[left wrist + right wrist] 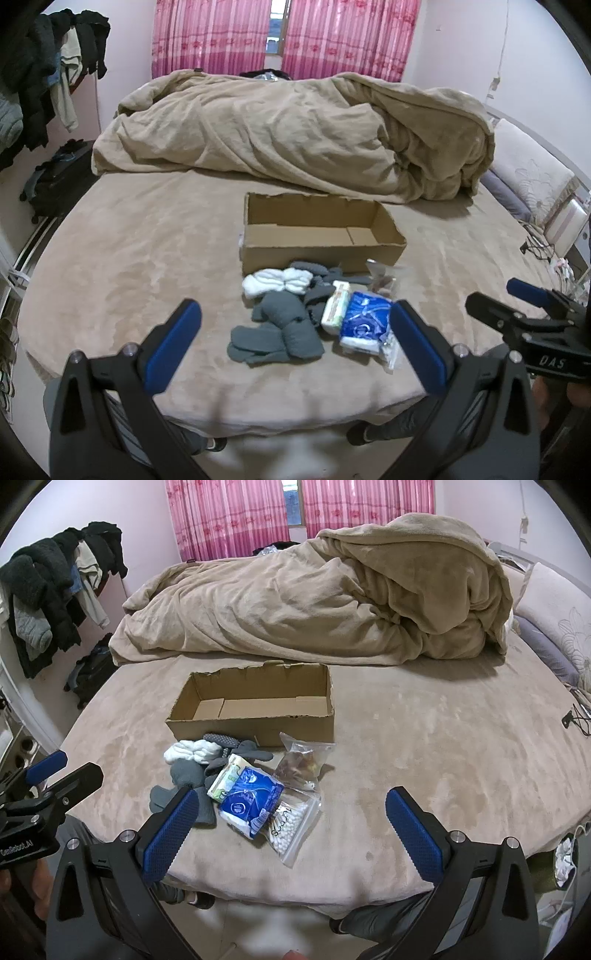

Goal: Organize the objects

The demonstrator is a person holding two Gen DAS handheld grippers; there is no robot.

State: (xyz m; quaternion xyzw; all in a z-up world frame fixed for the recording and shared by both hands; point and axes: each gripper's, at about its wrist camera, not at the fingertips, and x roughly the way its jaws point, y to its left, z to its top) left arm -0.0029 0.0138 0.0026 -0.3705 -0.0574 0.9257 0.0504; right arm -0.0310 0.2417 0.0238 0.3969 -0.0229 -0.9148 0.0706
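**Both claws released over bed's near edge**

Left wrist: left claw [295, 347] spread wide, empty, above socks [280, 325] and blue pack [364, 325] near the bed [129, 258] front edge; box [317, 236] just behind.

Right wrist: right claw [291, 834] released, empty; swab bag [291, 823] beside blue pack, box [255, 709] mid-bed.

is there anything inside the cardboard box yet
No, the cardboard box shows only its bare floor, while the socks and packets lie on the bed in front of it.
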